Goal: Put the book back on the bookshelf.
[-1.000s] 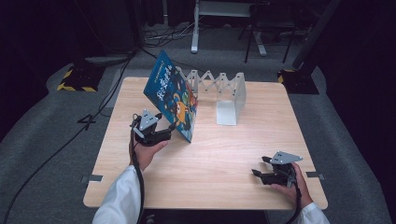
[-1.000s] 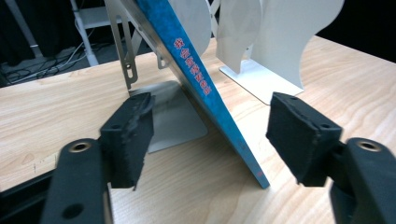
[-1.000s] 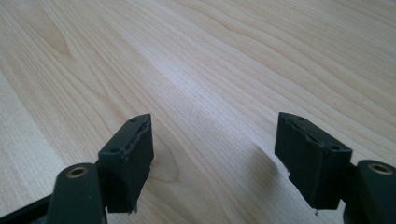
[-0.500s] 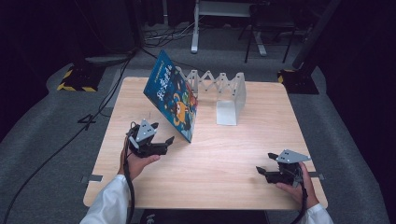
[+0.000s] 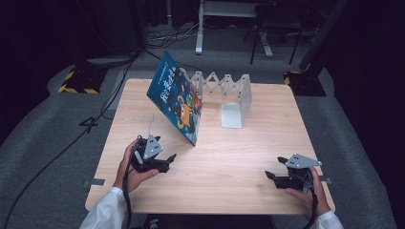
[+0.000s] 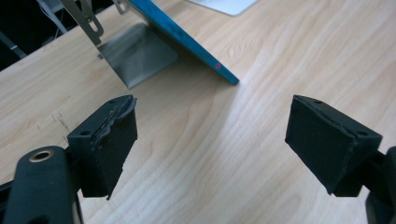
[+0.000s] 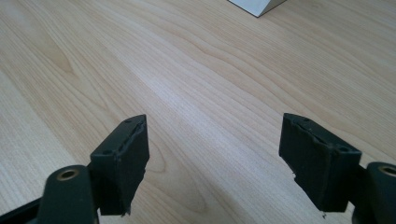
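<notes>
- The light wooden desk [image 5: 248, 162] carries everything; both grippers rest near its front edge.
- The silver metal accordion book rack [image 5: 224, 88] stands at the back of the desk, its flat end plates on the wood.
- The blue picture book with a cartoon cover [image 5: 177, 102] leans tilted against the left end of this rack, its lower corner on the desk. I judge it light and stiff, with a smooth, maybe slippery cover – best taken at a free edge, near the upper corner, so it does not slide.
- The left gripper [image 5: 168, 158] is near the book but apart from it. Its jaws have just been opening; the fingers [image 6: 109, 140] are wide apart and hold nothing.
- The right gripper [image 5: 273, 174] is well apart from the book – its fingers [image 7: 123, 161] also stand wide, with only bare wood between them.
</notes>
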